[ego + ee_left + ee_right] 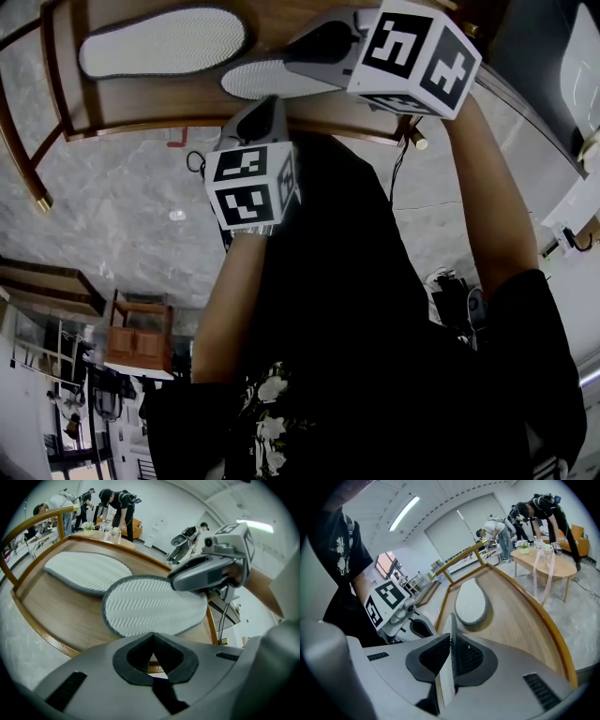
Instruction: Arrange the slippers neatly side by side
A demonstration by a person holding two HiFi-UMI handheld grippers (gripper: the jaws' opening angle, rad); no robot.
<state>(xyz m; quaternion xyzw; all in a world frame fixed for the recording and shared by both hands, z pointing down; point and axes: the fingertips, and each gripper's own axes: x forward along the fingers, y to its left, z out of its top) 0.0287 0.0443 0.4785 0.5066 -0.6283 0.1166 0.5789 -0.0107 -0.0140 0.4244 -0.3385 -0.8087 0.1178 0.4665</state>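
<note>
Grey-edged near slipper point(150, 606) pinched by right claw point(451, 644), presumably to line it beside far slipper point(86, 569); left claw point(153, 657) pressed together, empty.

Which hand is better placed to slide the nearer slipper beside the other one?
Right. The right tongs clamp the nearer slipper by its edge; the left tongs are shut and empty, back at the table edge.

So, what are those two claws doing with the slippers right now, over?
Right gripper clamped on edge of near slipper. Left gripper shut, empty. Far slipper lies sole-up beside it. Nothing in the way.
</note>
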